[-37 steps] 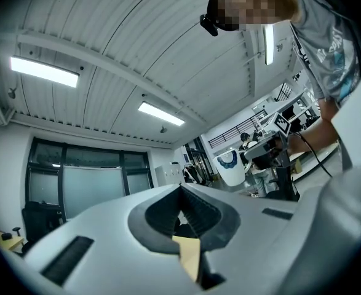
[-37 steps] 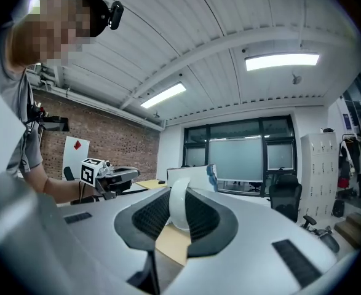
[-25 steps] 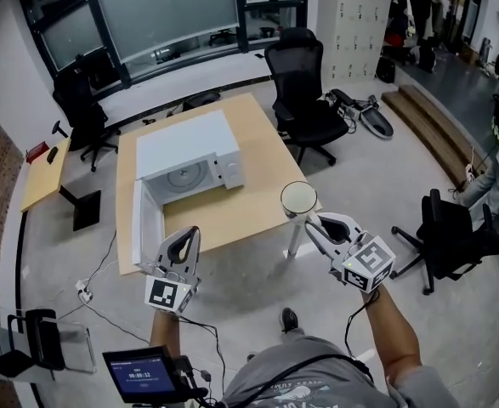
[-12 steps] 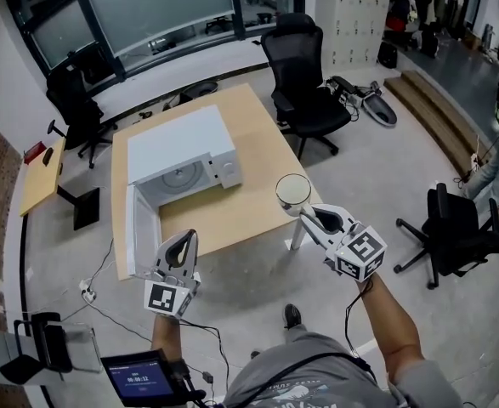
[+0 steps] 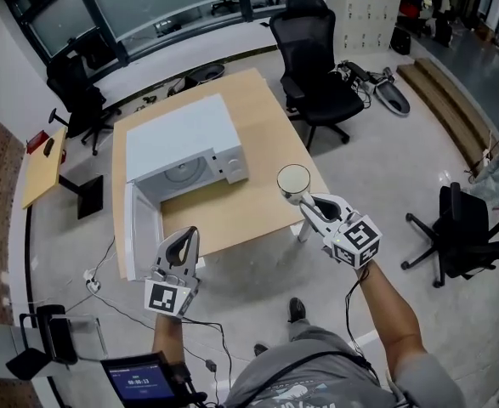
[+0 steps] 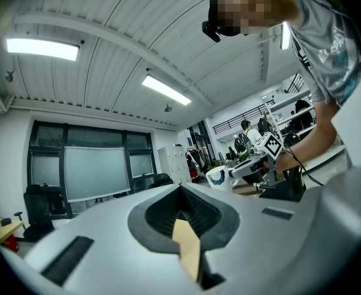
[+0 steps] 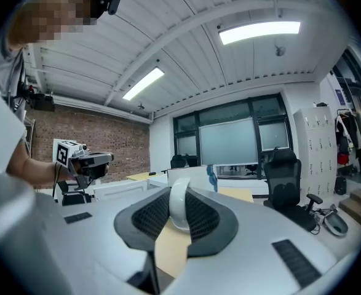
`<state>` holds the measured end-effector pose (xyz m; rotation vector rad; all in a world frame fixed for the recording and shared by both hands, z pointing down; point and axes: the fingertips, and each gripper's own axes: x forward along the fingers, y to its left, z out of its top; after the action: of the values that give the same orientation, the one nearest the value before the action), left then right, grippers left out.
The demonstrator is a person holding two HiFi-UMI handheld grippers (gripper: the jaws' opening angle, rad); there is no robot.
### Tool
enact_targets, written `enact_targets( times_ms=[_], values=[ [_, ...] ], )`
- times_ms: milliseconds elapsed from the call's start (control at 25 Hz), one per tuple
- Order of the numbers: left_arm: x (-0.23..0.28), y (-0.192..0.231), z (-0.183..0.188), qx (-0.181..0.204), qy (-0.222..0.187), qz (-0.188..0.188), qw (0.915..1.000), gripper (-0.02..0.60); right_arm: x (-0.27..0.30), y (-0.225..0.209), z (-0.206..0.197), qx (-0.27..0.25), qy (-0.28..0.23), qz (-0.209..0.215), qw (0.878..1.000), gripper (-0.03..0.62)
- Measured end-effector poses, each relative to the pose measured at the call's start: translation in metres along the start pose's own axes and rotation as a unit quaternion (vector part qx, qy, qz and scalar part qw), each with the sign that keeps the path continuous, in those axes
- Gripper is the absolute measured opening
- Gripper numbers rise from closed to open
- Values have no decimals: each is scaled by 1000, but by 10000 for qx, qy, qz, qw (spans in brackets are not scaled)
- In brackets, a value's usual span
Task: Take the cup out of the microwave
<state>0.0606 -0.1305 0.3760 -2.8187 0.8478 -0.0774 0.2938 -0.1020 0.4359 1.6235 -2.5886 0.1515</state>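
A white cup (image 5: 293,180) with a blue mark hangs over the front right corner of the wooden table (image 5: 232,206). My right gripper (image 5: 305,201) is shut on its handle (image 7: 180,204). The left gripper view shows the cup (image 6: 219,176) from the side. The white microwave (image 5: 181,138) stands on the table's left half, its door (image 5: 136,228) swung open toward me and its cavity empty. My left gripper (image 5: 186,236) hovers just off the table's front edge beside the door, shut with nothing between its jaws.
A black office chair (image 5: 319,66) stands behind the table on the right, and another chair (image 5: 462,228) is at the far right. A small yellow side table (image 5: 43,167) sits on the left. A screen on a stand (image 5: 134,376) is by my left leg.
Both hands have shifted a little along the table's front, with the view moving too. The cup stays in my right gripper and sits slightly lower, over the table corner.
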Motion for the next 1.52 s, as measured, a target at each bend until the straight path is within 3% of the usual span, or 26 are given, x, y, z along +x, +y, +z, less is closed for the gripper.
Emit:
enact_targets(
  times_ms=[480,1080,1520],
  values=[
    [37,30,-43,-198,161,145,9996,26,88,-71,-63,160,198,-6,9997,74],
    [85,45,-106,-521,511,300,9969,26,187,-164,-174,562,760,-109,9955,74],
    [91,45,-131,-590,853,457,9936,26,226,-191,-236,726,1118,-143,9910,74]
  ],
)
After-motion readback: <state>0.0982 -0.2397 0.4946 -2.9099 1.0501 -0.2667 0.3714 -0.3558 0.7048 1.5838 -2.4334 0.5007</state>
